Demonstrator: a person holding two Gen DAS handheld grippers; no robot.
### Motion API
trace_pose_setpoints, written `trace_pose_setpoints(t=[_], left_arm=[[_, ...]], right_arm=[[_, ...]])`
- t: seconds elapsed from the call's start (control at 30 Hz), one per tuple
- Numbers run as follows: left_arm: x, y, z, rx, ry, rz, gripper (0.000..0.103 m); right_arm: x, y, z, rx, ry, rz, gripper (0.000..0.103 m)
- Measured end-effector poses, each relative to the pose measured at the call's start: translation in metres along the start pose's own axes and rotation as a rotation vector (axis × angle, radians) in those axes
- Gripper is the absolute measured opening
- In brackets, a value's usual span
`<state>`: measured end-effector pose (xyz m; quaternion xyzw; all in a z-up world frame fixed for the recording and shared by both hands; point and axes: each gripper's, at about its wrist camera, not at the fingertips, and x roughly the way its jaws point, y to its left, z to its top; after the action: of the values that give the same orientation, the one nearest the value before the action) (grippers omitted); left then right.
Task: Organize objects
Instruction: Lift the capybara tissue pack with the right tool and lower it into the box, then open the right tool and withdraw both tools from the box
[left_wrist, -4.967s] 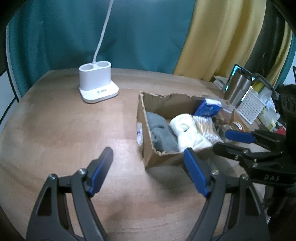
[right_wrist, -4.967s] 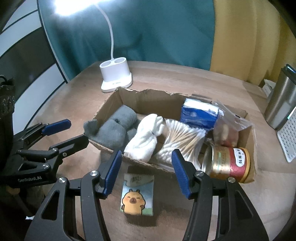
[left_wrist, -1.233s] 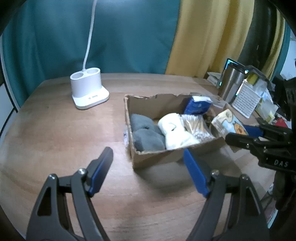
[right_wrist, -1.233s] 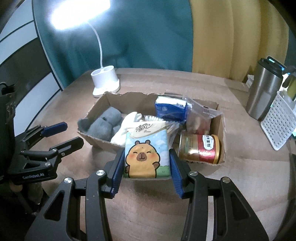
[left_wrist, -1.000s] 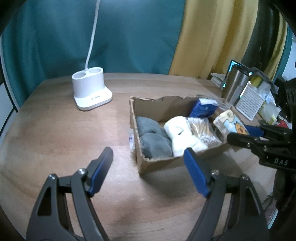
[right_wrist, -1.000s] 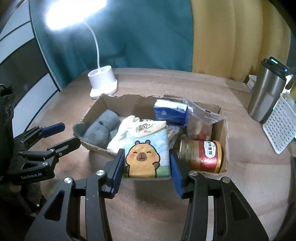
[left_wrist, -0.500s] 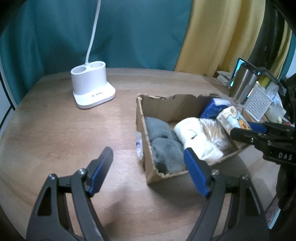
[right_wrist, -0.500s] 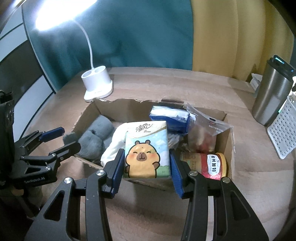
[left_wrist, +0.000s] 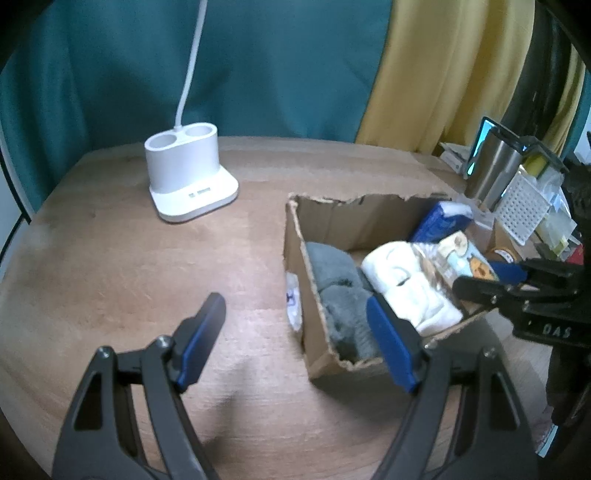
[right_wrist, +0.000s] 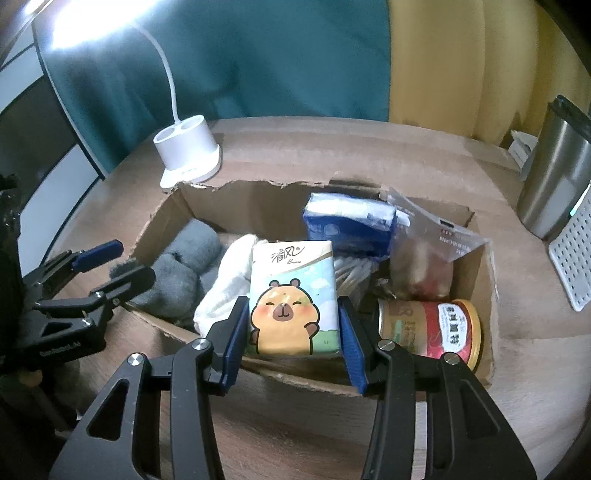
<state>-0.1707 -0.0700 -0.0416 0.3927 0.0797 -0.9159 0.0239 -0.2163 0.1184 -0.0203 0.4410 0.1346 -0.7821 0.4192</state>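
Clamped on both side edges of the tissue pack (right_wrist: 294, 299), the jaws of the right gripper (right_wrist: 293, 332) hold it upright, cartoon face toward the camera, above the near wall of the cardboard box (right_wrist: 484, 266). Jaws of the left gripper (left_wrist: 295, 339) stand apart with nothing between them, poised over the wooden table (left_wrist: 129, 266) at the box's left end. Box contents, left to right in the right wrist view: grey socks (right_wrist: 184, 269), a white cloth roll (right_wrist: 225, 288), a blue tissue pack (right_wrist: 347, 221), a clear plastic bag (right_wrist: 428, 251) and a red-labelled can (right_wrist: 439, 328) lying on its side. A white lamp base (right_wrist: 188, 155) stands on the table behind the box; a steel tumbler (right_wrist: 554, 173) and a white perforated basket (right_wrist: 576, 254) stand to its right.
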Motion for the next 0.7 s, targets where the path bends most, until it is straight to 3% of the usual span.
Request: trace_pose_setpoints(t=[0.33, 0.47, 0.7], left_arm=[[-0.013, -0.001, 0.000, -0.004, -0.015, 0.012, 0.080], [-0.019, -0.003, -0.001, -0.011, -0.022, 0.017, 0.080], [-0.029, -0.011, -0.006, -0.005, -0.029, 0.016, 0.080]], right_arm=[[-0.005, 0.004, -0.007, -0.006, -0.002, -0.008, 0.053], [-0.011, 0.003, -0.011, 0.002, -0.022, -0.016, 0.068], [-0.026, 0.004, -0.018, -0.007, -0.049, -0.018, 0.068]])
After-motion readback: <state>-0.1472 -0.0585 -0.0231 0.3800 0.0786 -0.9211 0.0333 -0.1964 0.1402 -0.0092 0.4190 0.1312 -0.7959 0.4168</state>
